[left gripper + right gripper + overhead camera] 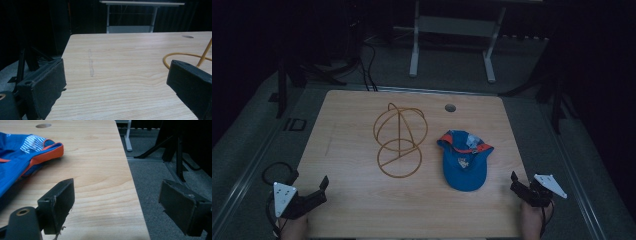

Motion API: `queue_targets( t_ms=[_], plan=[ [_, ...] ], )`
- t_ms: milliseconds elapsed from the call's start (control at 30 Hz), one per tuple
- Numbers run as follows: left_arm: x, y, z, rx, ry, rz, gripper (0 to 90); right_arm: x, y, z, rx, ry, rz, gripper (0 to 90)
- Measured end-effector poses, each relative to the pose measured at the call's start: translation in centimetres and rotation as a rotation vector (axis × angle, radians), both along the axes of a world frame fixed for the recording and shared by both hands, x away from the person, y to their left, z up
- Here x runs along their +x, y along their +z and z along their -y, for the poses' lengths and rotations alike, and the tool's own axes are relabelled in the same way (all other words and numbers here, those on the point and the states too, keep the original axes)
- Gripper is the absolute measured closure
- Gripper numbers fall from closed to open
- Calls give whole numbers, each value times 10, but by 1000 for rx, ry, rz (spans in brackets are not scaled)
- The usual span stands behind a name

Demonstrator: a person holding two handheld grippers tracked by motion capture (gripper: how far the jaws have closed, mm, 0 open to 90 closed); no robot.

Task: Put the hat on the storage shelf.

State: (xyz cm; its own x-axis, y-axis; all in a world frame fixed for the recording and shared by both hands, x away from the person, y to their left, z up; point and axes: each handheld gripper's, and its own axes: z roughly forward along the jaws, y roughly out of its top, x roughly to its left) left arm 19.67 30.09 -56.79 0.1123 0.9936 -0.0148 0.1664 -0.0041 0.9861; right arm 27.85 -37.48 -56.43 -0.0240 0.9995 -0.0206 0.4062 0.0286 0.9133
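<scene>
A blue cap with an orange-trimmed opening lies on the wooden table, right of the middle. Beside it, to the left, stands a gold wire hat stand, a round base ring with upright hoops. My left gripper rests open at the table's front left corner, nothing between its jaws; the stand's ring shows ahead of it at the right. My right gripper is open at the front right edge, straddling the table's side edge, with the cap ahead to its left.
A round cable hole sits near the table's far edge. Beyond the table are a white desk frame, dark stand legs and cables on grey floor. Bare wood lies between the grippers along the front.
</scene>
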Motion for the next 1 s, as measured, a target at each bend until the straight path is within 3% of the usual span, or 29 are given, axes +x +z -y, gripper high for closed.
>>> queue_targets(
  t_ms=[200, 433, 567, 767, 900, 1000],
  plan=[
    [0, 1, 3, 2, -9, 0, 25, -1, 0, -1, -1, 9, -11, 138],
    [2, 2, 11, 13, -36, -12, 25, 2, 2, -1, 14, 79, -21, 140],
    [4, 0, 16, 20, -51, -48, 25, 10, 6, 0, 31, 87, -41, 139],
    [5, 2, 23, 35, -43, -55, 25, 21, 26, -4, 33, 125, -50, 139],
    [5, 1, 26, 51, -65, -62, 25, 31, 39, -9, 44, 163, -66, 139],
    [5, 4, 28, 11, -101, -58, 26, 40, 49, -15, 54, 207, -79, 138]
  ],
)
